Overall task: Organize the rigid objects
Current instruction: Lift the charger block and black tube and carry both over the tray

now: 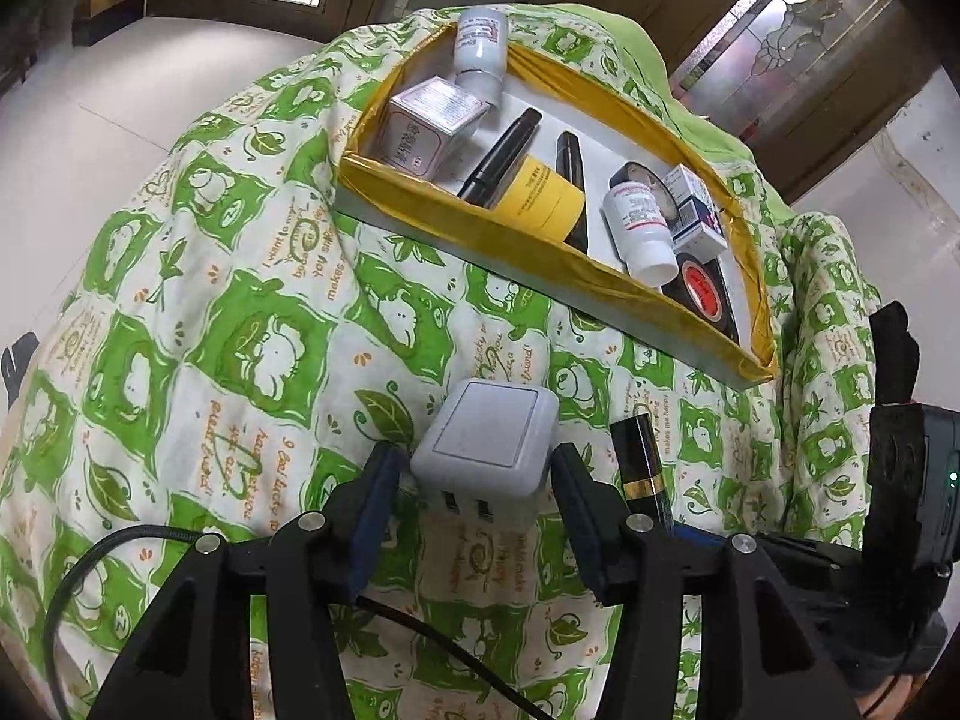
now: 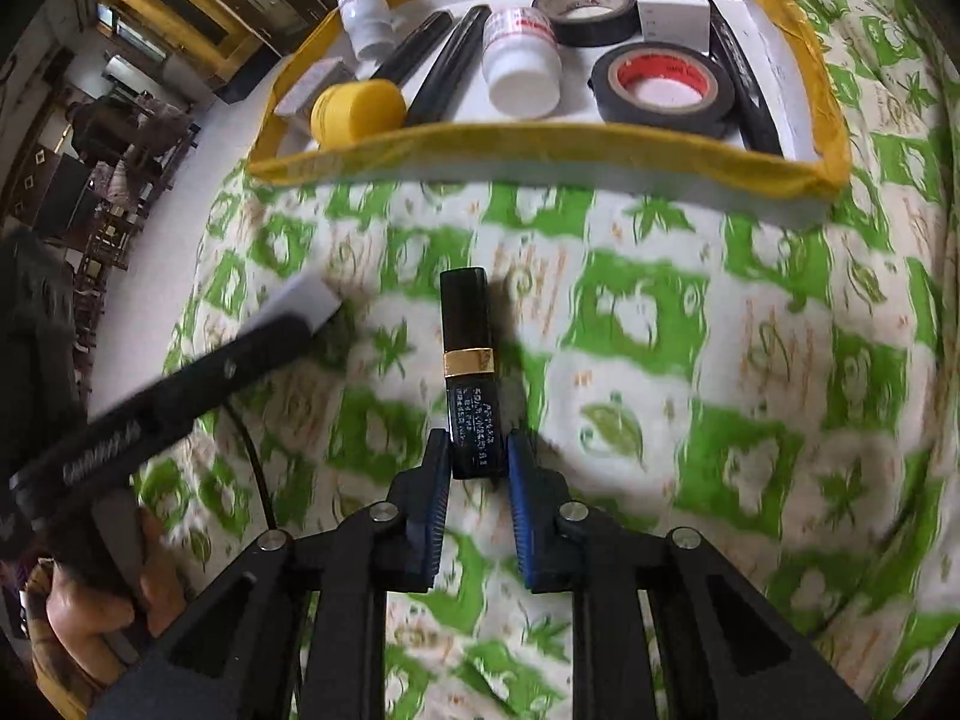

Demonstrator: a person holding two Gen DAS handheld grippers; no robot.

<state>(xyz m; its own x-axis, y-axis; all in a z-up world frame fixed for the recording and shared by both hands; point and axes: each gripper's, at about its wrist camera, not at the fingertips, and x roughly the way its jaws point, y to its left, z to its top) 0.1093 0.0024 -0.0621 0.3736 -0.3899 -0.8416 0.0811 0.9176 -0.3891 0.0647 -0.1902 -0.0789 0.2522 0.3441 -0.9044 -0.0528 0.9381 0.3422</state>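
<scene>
Landmark: the yellow-rimmed tray [image 2: 540,147] at the far side of the green-patterned quilt [image 2: 690,360].

Nearest, right wrist view: the right gripper [image 2: 478,468] has the lipstick tube [image 2: 469,360] between its blue pads [image 2: 437,504]. The left pad lies against the tube's base; a sliver of gap seems to remain at the right pad, so the grasp reads as just about clenched on the tube. The tube lies on the quilt on the near side of the tray, cap pointing toward it.

Left wrist view: the left gripper [image 1: 477,468] straddles the white charger [image 1: 486,441], pads standing off both flanks, grip released. The charger rests on the quilt, also short of the tray.

Doing the step well, as judged: seat the pads squarely on the tube's flat sides before lifting, since a hold so near the base lets the cap end droop. Carry it over the near rim and lay it in a bare strip among the pens [image 2: 447,72], bottles [image 2: 521,63] and tape rolls [image 2: 663,87].

View differences: only the right view shows the person's hand [image 2: 102,606] on the left tool's handle and the tube's label. Only the left view shows the charger's two ports and the pink-white box [image 1: 429,123] at the tray's far-left end in full.
</scene>
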